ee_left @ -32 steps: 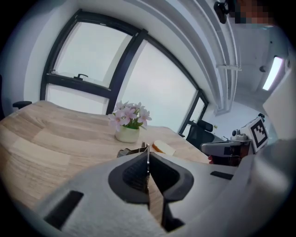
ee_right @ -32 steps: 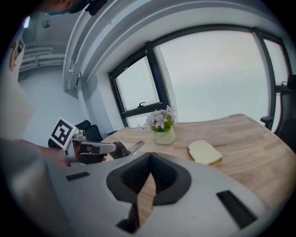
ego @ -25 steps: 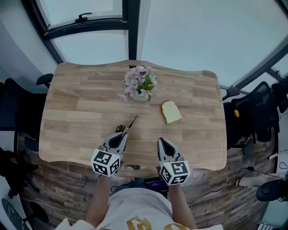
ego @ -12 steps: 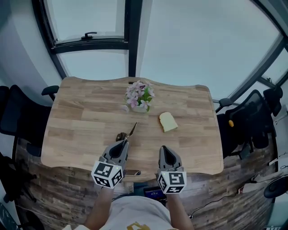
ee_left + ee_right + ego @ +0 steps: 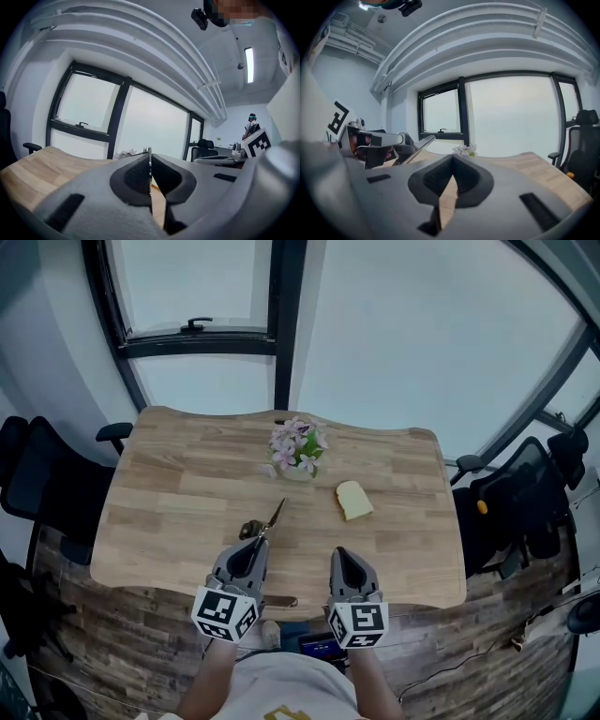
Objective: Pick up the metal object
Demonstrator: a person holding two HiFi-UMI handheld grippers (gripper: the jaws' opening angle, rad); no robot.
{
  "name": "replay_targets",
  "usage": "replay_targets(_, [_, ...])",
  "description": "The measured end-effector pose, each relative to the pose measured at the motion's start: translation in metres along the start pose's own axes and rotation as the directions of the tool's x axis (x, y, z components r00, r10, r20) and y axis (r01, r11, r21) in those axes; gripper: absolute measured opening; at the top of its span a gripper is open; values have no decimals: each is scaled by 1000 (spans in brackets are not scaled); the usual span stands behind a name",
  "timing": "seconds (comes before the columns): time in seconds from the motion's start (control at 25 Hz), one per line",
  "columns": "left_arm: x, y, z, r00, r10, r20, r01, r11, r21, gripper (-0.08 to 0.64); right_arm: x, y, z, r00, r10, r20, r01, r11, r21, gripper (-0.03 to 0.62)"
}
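Note:
A thin metal utensil [image 5: 274,515] with a flat blade sticks out forward from my left gripper [image 5: 255,542], which is shut on it above the near part of the wooden table [image 5: 178,493]. In the left gripper view the blade's edge [image 5: 149,157] shows as a thin strip pinched between the two pads. From the right gripper view the utensil [image 5: 417,147] slants up out of the left gripper [image 5: 389,150], off the tabletop. My right gripper [image 5: 339,554] hovers beside it to the right, jaws shut [image 5: 452,159] with nothing in them.
A small pot of pink flowers [image 5: 296,446] stands at the table's far middle. A slice of bread [image 5: 353,500] lies right of centre. Black office chairs [image 5: 47,484] [image 5: 525,507] flank the table, and windows lie behind it.
The head camera has tilted up and shows more window. Both grippers stay near the table's front edge, and the left one still holds the utensil.

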State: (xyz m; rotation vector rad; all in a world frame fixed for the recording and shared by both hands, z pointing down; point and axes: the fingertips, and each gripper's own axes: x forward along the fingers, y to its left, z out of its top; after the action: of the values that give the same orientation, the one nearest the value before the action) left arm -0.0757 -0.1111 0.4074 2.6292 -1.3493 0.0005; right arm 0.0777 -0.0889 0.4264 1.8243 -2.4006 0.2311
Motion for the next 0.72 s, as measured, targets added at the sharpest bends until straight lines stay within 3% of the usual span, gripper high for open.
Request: replay_targets(0.72, [0,9,3,1000,2,9,-2,1000,-2,20,6,1,-2,1000,-2,-12,2,1000,1,11])
